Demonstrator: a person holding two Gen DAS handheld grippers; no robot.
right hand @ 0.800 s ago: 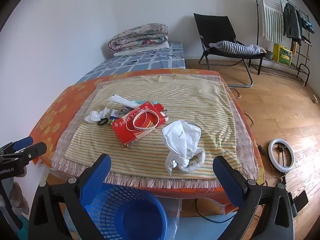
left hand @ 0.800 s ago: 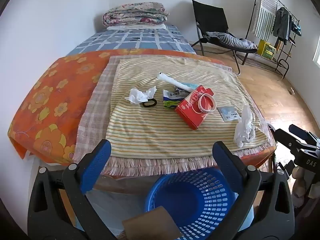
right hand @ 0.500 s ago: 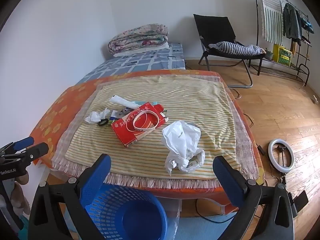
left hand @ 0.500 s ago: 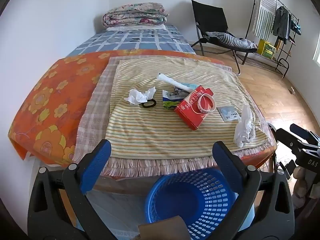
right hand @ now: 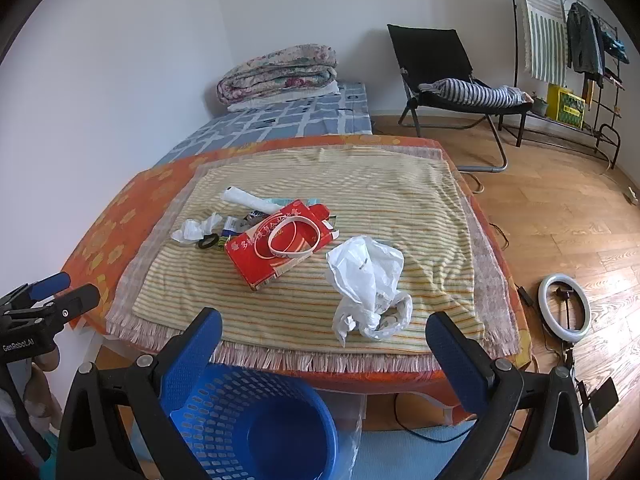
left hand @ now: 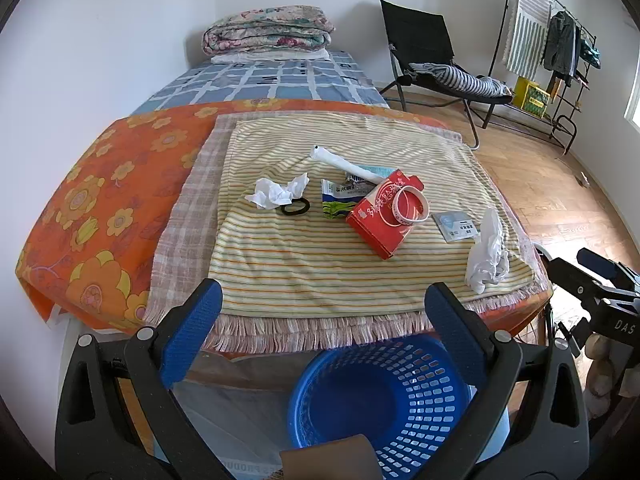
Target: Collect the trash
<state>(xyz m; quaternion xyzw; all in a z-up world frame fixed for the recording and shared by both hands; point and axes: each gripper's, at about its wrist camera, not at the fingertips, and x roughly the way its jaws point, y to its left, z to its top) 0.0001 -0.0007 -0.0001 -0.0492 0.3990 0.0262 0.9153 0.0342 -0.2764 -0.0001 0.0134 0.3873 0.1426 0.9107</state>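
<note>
We hold the left tool and the right tool with jaws spread wide and nothing between them, both short of the near edge of the surface.

The trash lies on the striped cloth. A crumpled white plastic bag sits close to the near right corner, a red carton with a white ring resting on it lies near the middle, and a wad of tissue with a black loop just beside it sits toward the left edge. A white roll and some flat wrappers lie behind the carton.

The bag looks light, soft and slippery, so we would pinch it at a bunched fold. The carton seems stiff but thin-walled (too hard a squeeze may crush it); its long sides suit the jaws. The ring may slide off when the carton tilts.

The blue basket stands below the near edge, partly hidden by our tools. We cannot make out what sits inside the bag, nor the print on the flat packet near the right edge.
</note>
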